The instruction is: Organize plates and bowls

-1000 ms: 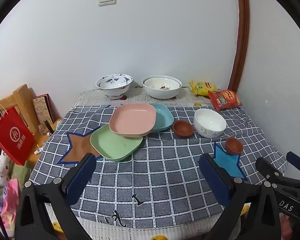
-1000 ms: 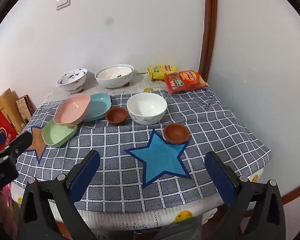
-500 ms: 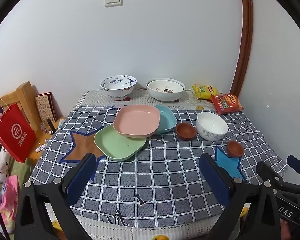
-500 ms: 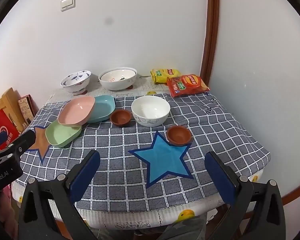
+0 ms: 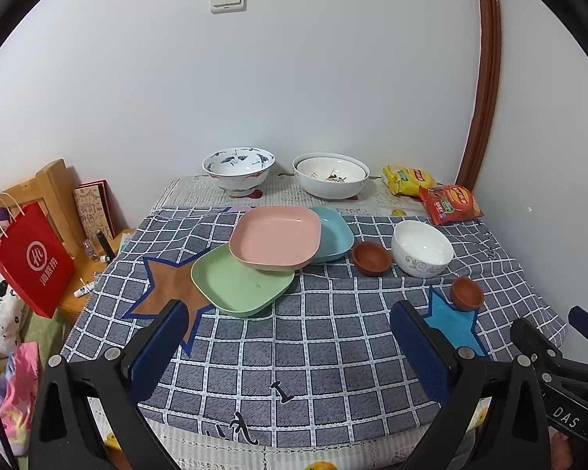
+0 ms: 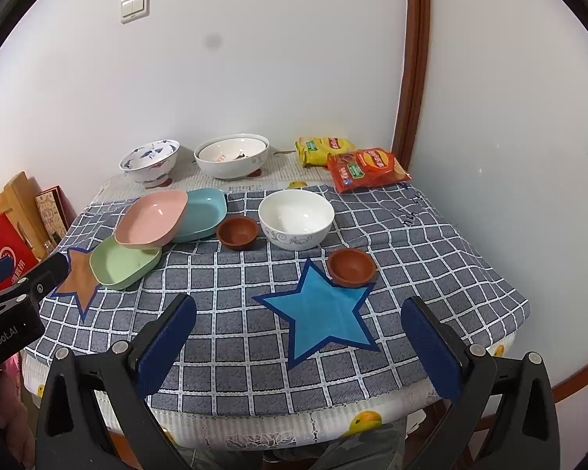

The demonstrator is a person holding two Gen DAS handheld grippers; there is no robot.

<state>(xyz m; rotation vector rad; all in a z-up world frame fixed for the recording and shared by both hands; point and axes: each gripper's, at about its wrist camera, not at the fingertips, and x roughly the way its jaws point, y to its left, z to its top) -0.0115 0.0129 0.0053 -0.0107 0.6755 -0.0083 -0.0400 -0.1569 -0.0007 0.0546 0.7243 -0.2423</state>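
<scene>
With both the left gripper and right gripper spread and empty, the pink plate, perched tilted on its neighbours, could slide if nudged.

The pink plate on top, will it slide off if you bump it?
Probably, yes. The pink plate lies tilted across the green plate and the blue plate, not flat, so a nudge could shift it. It looks like light plastic, so it likely won't break.

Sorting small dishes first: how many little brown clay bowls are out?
2. One small brown clay bowl sits between the teal plate and plain white bowl; the other touches the blue star.
</scene>
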